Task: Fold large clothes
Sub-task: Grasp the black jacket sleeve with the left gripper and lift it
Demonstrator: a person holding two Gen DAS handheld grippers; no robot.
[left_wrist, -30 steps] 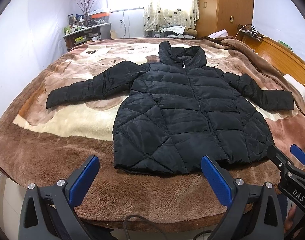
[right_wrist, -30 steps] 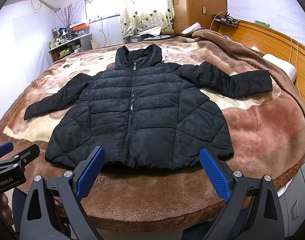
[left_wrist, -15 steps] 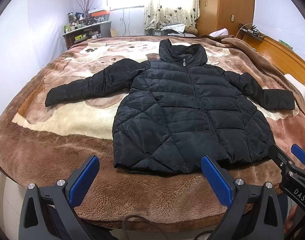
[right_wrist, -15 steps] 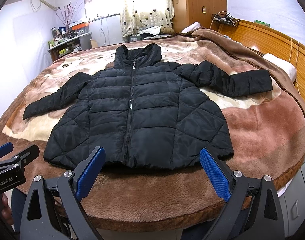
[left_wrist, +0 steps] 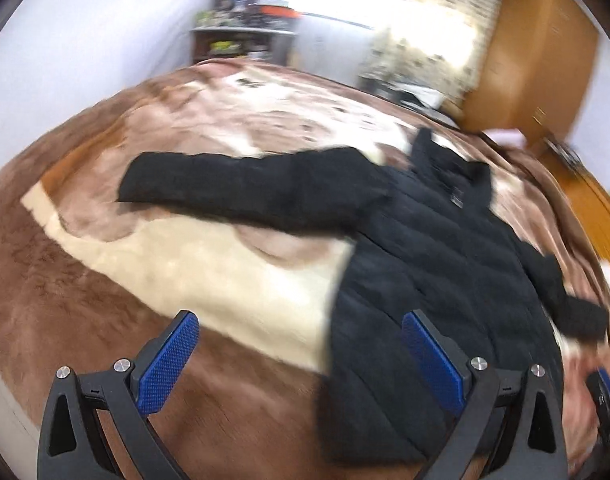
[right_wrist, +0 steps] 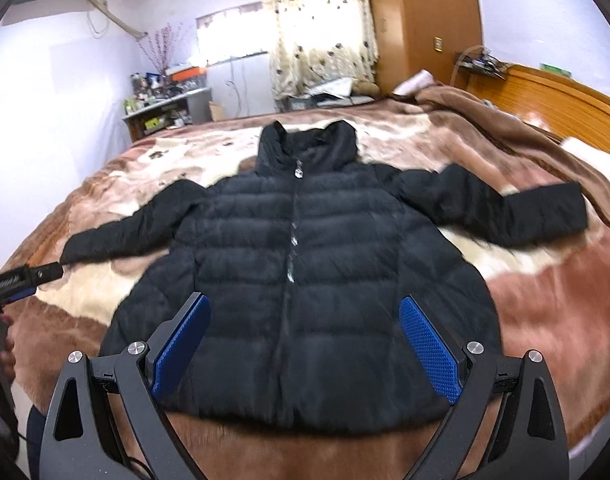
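Jacket, black quilted puffer with a stand collar (right_wrist: pixel 297 264), lies face up and zipped on the brown-and-cream plush blanket (right_wrist: pixel 545 320), hem at the near edge, sleeves spread toward both sides. I have the left gripper (left_wrist: pixel 301 354) spread wide, empty, angled toward the left sleeve (left_wrist: pixel 241 184) (view blurred). Right gripper (right_wrist: pixel 305 344) hovers over the hem, jaws apart, holding nothing. I judge the sleeve fold comes first: pinch the cuff only, lift low, lay it across the chest.
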